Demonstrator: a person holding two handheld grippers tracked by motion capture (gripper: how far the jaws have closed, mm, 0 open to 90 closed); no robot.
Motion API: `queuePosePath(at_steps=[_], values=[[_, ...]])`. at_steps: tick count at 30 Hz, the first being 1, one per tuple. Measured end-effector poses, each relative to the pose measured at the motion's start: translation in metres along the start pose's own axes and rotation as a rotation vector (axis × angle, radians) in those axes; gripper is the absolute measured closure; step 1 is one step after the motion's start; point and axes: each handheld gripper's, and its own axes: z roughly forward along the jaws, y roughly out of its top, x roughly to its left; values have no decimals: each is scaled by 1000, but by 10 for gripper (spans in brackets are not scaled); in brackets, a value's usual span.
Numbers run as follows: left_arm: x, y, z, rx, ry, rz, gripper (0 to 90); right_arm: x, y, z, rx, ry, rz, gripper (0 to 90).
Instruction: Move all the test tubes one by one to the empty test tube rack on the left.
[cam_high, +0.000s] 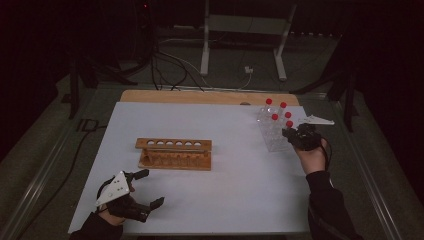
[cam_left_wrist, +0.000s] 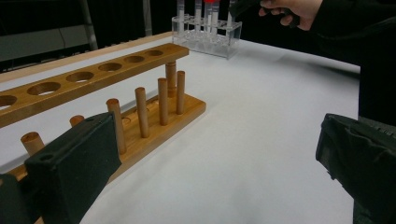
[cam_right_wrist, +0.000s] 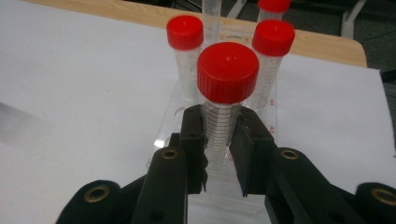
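One clear, graduated red-capped tube (cam_right_wrist: 223, 116), upright in rack (cam_right_wrist: 173, 116), clamped by right gripper (cam_right_wrist: 223, 161) fingers; left gripper (cam_left_wrist: 210, 163) fingers apart.

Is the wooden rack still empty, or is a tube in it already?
Empty: the wooden rack has bare holes and pegs in the high and left gripper views.

White table (cam_high: 225, 200) bears wooden rack (cam_high: 174, 153), clear rack (cam_high: 274, 134).

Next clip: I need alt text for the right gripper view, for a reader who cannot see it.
The right gripper has its two black jaws shut on a clear, graduated plastic tube with a red screw cap, which stands in a clear plastic rack on a white tabletop. More red-capped tubes stand upright behind it.
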Motion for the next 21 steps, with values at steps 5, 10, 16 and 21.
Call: queuePosePath(at_steps=[5,10,16,21], values=[[0,0,0,4,0,-2,5,2,8,-9,-13,-6,-15,755],[0,0,1,7,0,-5,5,2,18,-22,-30,-1,-22,755],[-1,1,2,26,-22,-18,5,4,25,-32,-47,7,-28,755],[-5,3,5,67,-37,-10,5,13,30,-38,-52,34,-50,755]])
